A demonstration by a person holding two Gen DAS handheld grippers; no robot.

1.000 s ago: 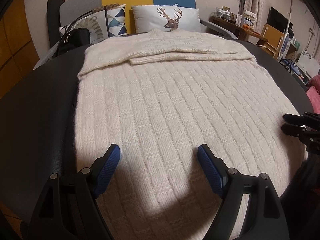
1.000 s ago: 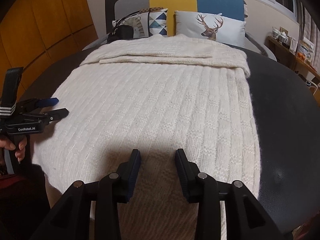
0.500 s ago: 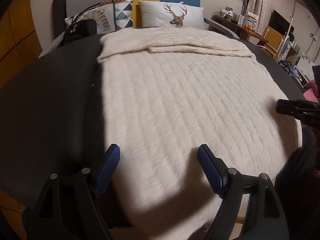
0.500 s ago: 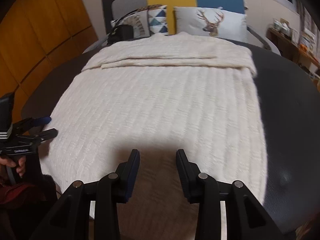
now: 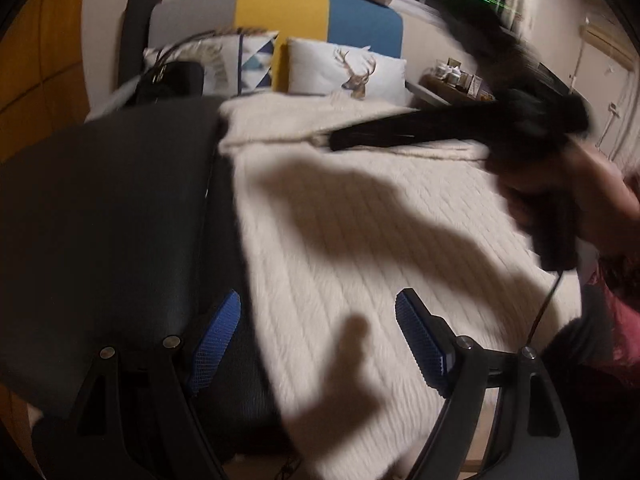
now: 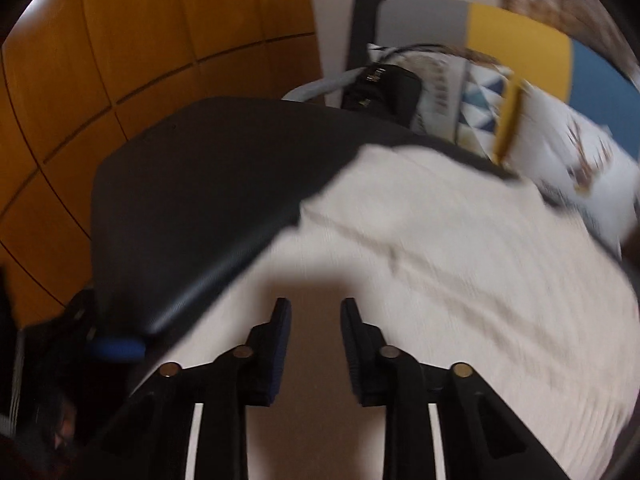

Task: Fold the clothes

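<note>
A cream knit sweater lies flat on a dark table, its sleeves folded across the far end. My left gripper is open and hovers at the sweater's near left edge, with one blue pad over bare table and nothing between the pads. My right gripper hangs above the sweater near its left side. Its jaws are closing, with a narrow gap and no cloth between them. In the left wrist view the right gripper is a blurred black shape held in a hand, reaching leftwards over the far part.
Past the table stand a grey, yellow and blue sofa back, a deer pillow, a patterned pillow and a black handbag. Orange wood panels line the left wall. A shelf with jars is at the right.
My right gripper has swung fast to the left across the sweater and rolled, and its jaws have narrowed. My left gripper has drifted left to the sweater's edge and stays open.
</note>
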